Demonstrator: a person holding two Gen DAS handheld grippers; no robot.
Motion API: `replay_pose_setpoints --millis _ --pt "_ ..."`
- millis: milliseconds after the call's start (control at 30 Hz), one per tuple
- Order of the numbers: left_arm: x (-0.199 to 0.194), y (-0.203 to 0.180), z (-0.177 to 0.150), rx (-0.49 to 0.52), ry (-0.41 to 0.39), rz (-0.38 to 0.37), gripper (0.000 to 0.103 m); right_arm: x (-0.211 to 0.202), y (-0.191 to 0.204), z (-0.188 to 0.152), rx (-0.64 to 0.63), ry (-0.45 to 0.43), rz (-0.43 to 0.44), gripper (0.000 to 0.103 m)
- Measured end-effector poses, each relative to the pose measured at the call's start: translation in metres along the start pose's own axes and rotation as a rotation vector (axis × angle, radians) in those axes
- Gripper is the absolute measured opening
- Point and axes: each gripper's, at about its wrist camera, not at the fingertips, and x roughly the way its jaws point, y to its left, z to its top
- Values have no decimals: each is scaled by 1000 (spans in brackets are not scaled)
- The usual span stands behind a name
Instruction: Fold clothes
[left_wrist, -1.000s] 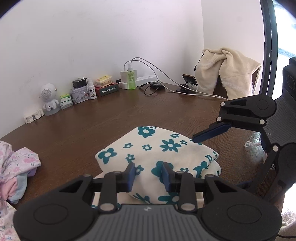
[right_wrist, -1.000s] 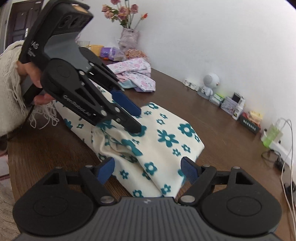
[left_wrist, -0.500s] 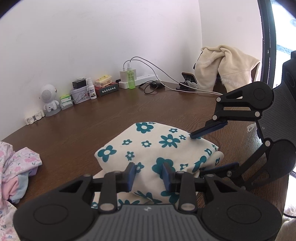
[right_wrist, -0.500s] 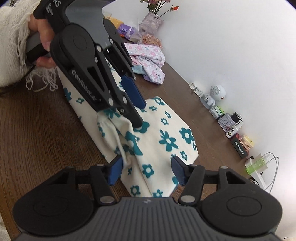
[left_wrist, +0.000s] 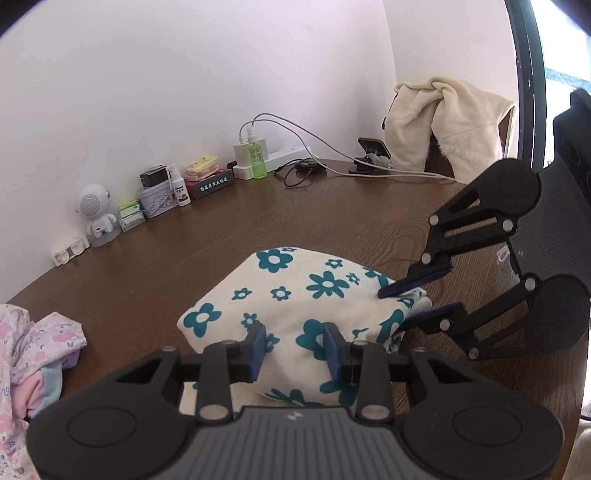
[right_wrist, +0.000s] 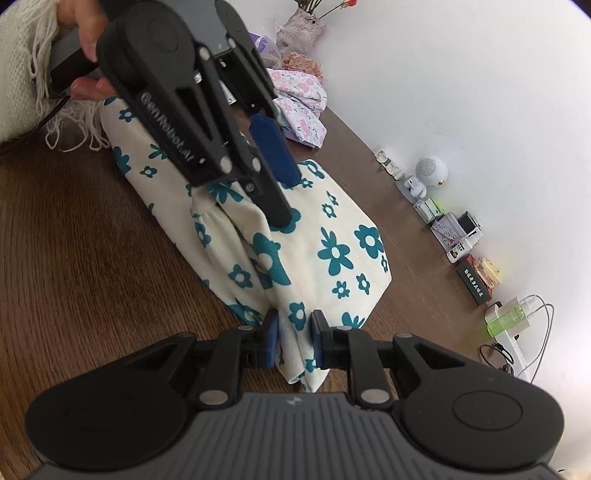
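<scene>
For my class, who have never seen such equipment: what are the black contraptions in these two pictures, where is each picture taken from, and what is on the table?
No robot here: a person holds a black hand-held clamp in each hand, each with a camera looking along its jaws. One picture looks from the left gripper, the other from the right gripper. On the brown wooden table lies a cream cloth with teal flowers, partly folded. Both grippers pinch it; the right one's jaws have just been closing on an edge. Pink floral clothes wait aside, with small clutter along the wall.
</scene>
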Motion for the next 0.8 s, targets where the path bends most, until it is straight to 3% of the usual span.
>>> replay_pose_setpoints --millis 67,100,200,267,433,600,800 --pt "0 2 -3 -14 -7 -4 32 -5 -14 -3 108 -15 23 41" --pt "-1 4 -4 -26 -9 -8 32 -7 -24 -6 179 -19 46 44" --pt "-2 7 -6 -39 -18 -18 32 -16 -59 -21 429 -44 153 48" --pt "-3 7 -7 -40 -19 -18 32 -19 -80 -38 615 -68 212 57" --pt "-4 9 -7 -44 -25 -21 32 -3 -111 -73 975 -79 318 58" --pt "-6 14 -10 -62 -32 -41 33 28 -112 -77 1095 -60 391 58" --pt "-9 26 -16 -101 -53 -84 33 42 -110 -69 1131 -70 468 57"
